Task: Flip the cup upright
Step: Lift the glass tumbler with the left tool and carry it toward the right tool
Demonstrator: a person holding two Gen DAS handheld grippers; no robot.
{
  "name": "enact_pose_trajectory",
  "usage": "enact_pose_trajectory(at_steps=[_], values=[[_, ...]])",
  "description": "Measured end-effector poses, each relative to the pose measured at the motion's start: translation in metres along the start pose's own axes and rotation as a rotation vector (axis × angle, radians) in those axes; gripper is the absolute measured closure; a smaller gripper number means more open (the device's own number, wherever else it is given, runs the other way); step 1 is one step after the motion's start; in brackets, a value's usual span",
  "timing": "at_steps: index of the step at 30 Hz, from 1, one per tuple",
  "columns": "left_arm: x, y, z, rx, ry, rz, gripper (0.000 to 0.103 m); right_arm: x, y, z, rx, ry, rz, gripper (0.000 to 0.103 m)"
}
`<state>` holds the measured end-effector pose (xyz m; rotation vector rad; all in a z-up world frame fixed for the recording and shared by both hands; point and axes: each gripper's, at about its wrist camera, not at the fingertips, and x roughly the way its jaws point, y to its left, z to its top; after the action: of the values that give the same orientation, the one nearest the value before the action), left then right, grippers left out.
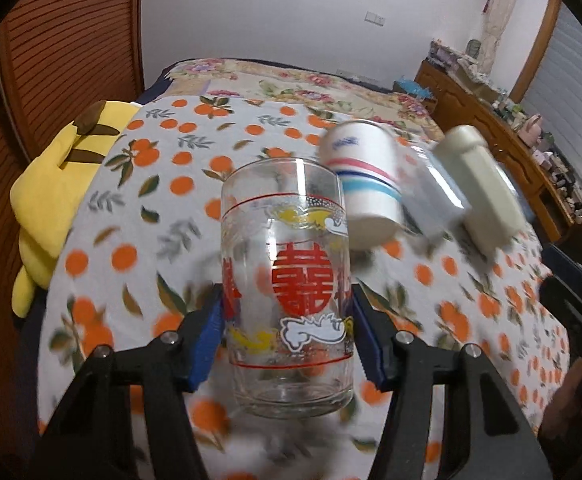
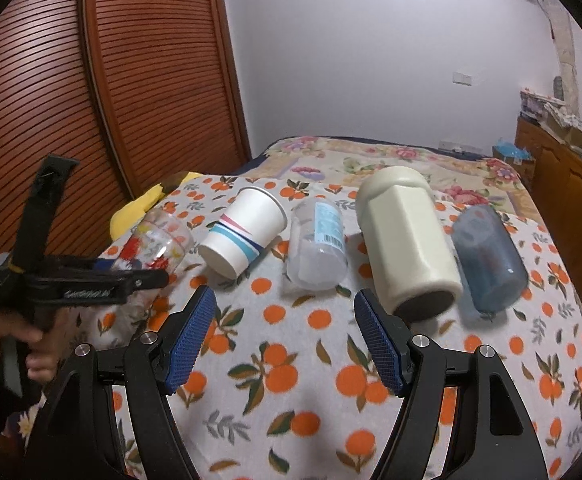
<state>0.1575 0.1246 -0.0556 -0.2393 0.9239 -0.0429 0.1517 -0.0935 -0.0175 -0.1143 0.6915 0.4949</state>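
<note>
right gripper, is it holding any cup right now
No, the right gripper is open over bare blanket, with the paper cup lying beyond it.

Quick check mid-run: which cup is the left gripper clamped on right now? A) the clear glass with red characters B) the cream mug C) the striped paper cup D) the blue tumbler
A: in the left wrist view the left gripper has its blue pads pressed on both sides of the glass with red characters; the paper cup lies beyond it, untouched.
</note>
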Motion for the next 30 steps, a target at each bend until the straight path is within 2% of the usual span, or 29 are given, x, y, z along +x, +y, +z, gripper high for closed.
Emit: enact_pose_trajectory(at_steps=[10,20,25,30], values=[[-0.038,-0.064,-0.039,0.027,-0.047,-0.092,0.045,-0.039,-0.015,-0.025,0.033,-0.027,-0.042,0.029],[-0.028,-0.128,-0.054,0.081,-0.025,-0.138,0.045,-0.071,-0.048,-0.047,0.077,-0.029,-0.096,0.029],[-0.018,-0.144,-0.056,0.102,-0.011,-0.140,0.045,-0.073,-0.062,-0.057,0.113,-0.014,-0.110,0.029],[-0.006,-0.153,-0.058,0.109,0.020,-0.111,0.045,-0.070,-0.067,-0.064,0.132,0.006,-0.111,0.029]])
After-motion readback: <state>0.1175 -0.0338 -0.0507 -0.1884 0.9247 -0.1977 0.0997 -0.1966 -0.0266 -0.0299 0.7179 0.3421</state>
